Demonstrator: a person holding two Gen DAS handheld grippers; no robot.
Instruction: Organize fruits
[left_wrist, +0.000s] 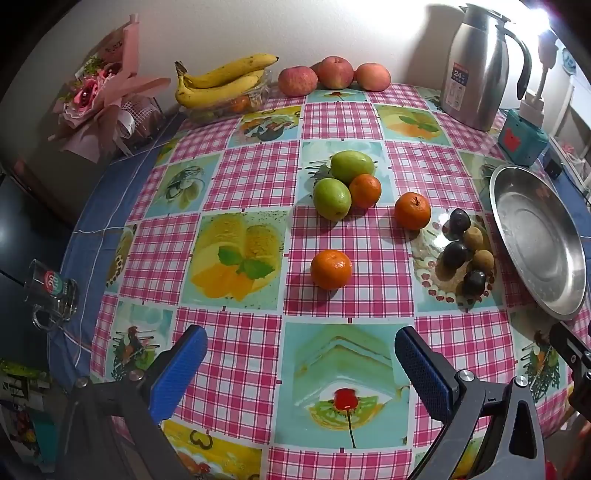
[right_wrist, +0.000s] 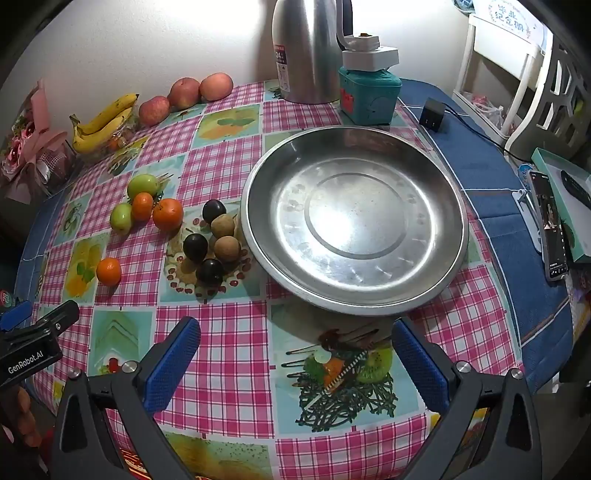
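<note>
Your left gripper (left_wrist: 301, 363) hangs above the checked tablecloth (left_wrist: 258, 170) with its jaws spread wide and nothing between them. Off the cloth's left edge a glass mug (left_wrist: 51, 295) stands on the blue cover, and at the far left corner a bunch of bananas (left_wrist: 218, 83) lies on a clear container. To its right three apples (left_wrist: 334, 74) sit in a row against the wall.

Mid-table, two green fruits (left_wrist: 351, 166) and a small orange (left_wrist: 365, 191) touch one another in a cluster. A second orange (left_wrist: 330, 268) lies alone nearer to you, a third orange (left_wrist: 412, 211) a little to the right. Next comes a tight group of dark plums (left_wrist: 455, 254) and brown round fruits (left_wrist: 474, 238), just beside the steel plate (right_wrist: 354, 291), which holds no fruit.

Behind the plate stand a steel flask (right_wrist: 306, 51) and a teal box (right_wrist: 369, 96). Your right gripper (right_wrist: 295, 358) hovers at the plate's near rim, jaws fully apart, gripping nothing. A phone (right_wrist: 548, 225) lies at the far right.
</note>
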